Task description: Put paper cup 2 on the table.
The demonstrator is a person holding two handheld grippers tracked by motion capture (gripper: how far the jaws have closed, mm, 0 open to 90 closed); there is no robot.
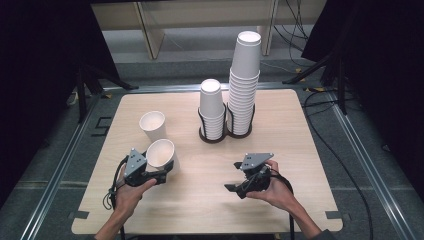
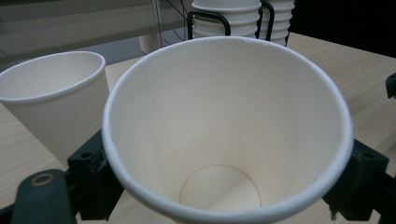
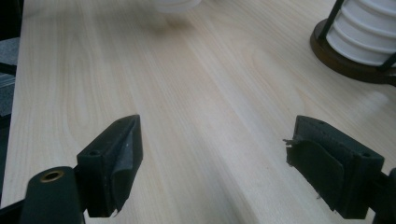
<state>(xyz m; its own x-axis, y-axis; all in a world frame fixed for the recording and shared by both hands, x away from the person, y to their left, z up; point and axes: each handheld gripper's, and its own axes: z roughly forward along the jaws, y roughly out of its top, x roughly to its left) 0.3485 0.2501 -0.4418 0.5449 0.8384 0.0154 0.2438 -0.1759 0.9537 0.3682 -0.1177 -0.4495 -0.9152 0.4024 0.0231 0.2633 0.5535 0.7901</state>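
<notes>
A white paper cup (image 1: 161,154) is pinched by the left gripper (image 1: 161,176) at the near-left part of the desk (image 1: 300,210); in the left gripper view the jaws are seen pressed on either side of the cup wall, below the rim. The right gripper (image 1: 231,177) is held over bare desk at near right, jaws spread, nothing between them.

Step in hand is judged as setting the held cup out beside the second loose cup (image 1: 152,124), which stands upright, mouth up, just behind it. Whether the held cup's base touches the desk cannot be told.

To be done well: grip kept light, since thin paper wall is likely crushed by a hard pinch. The cup is to be brought fully upright before release, base flat on the desk, clear of the neighbour so it is not knocked. Jaws are to be spread evenly and drawn back level, not lifted through the rim.

Orientation: the held cup's long axis runs base to mouth, tilted, mouth up and leaning toward the person; the open mouth faces the gripper camera, base away.

Two cup stacks (image 1: 244,80) in a black holder (image 1: 212,137) stand at the desk's far middle, well apart.
</notes>
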